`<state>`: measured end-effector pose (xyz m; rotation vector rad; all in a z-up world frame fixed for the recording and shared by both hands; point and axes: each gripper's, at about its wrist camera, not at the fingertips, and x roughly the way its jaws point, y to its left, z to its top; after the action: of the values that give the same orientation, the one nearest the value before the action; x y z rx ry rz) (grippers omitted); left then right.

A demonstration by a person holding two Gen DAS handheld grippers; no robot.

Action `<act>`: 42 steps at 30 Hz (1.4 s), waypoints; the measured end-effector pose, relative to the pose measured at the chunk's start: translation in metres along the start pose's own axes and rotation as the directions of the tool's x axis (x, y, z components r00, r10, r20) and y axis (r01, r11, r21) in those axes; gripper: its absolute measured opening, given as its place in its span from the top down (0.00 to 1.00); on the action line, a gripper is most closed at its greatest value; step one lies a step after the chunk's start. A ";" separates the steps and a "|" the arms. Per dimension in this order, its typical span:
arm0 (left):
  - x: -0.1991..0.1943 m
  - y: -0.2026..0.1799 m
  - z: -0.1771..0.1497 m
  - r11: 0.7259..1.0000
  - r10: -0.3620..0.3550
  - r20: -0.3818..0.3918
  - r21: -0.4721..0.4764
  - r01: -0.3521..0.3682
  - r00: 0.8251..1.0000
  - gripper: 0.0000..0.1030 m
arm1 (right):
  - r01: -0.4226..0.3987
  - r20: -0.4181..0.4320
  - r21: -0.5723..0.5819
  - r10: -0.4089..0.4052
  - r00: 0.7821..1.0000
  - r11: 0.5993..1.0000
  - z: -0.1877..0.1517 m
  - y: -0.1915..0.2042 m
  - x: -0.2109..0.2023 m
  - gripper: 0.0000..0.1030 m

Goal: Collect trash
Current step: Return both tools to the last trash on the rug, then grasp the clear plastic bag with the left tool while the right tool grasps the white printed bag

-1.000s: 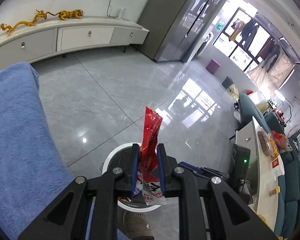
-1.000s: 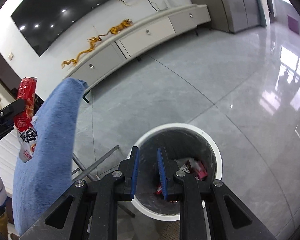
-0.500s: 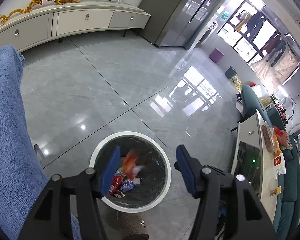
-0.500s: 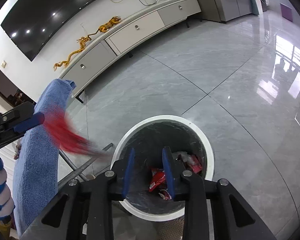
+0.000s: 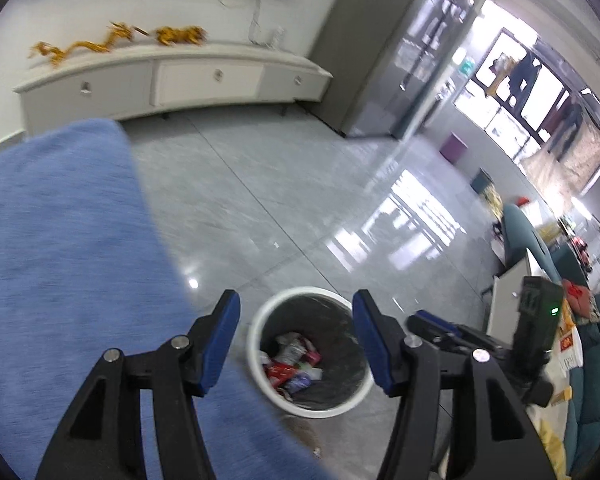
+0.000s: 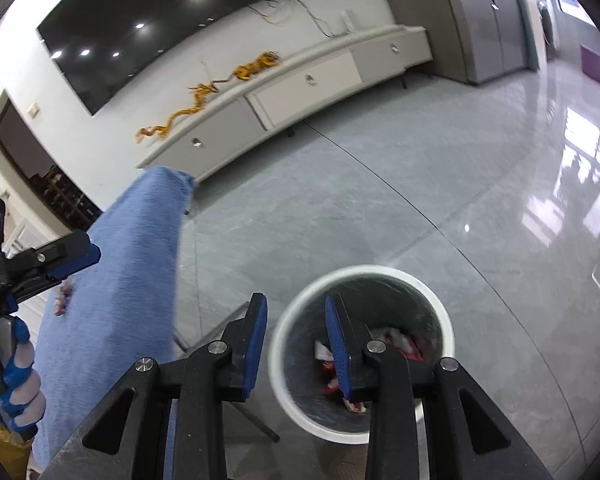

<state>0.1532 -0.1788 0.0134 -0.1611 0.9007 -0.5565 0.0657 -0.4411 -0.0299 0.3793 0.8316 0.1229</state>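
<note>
Trash (image 5: pixel 294 360) lies in the bin (image 5: pixel 256 344) on the floor: red and white wrappers heaped at the bottom. Left of it a blue cloth (image 5: pixel 72 260) covers a surface, where one small wrapper (image 6: pixel 62 300) seems to remain, so I judge the job mostly done with that piece left. Left gripper (image 5: pixel 296 334) hangs above the bin, jaws spread, nothing between them. Right gripper (image 6: pixel 296 340) has just been opening, jaws parted and empty over the bin
</note>
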 end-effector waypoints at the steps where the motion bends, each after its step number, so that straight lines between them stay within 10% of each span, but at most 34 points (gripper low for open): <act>1: -0.012 0.010 -0.001 1.000 0.015 0.019 -0.006 -0.015 1.000 0.45 | -0.007 0.007 -0.015 0.007 1.000 1.000 0.003 0.012 -0.002 0.70; 15: -0.123 0.238 -0.042 0.943 0.265 0.088 -0.230 -0.240 0.960 0.47 | -0.161 -0.037 -0.247 0.157 0.987 0.956 0.050 0.199 0.038 0.59; 28: -0.092 0.279 -0.052 0.951 0.230 0.027 -0.220 -0.219 0.973 0.80 | -0.315 -0.202 -0.405 0.252 0.946 0.858 0.056 0.345 0.169 0.47; 42: -0.120 0.316 -0.064 0.883 0.308 0.155 -0.413 -0.222 0.939 0.82 | -0.380 -0.260 -0.496 0.284 0.923 0.781 0.051 0.433 0.261 0.28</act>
<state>0.1678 0.1579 -0.0569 -0.4449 0.7950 -0.0906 0.2964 0.0113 -0.0181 -0.0274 0.8531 0.7212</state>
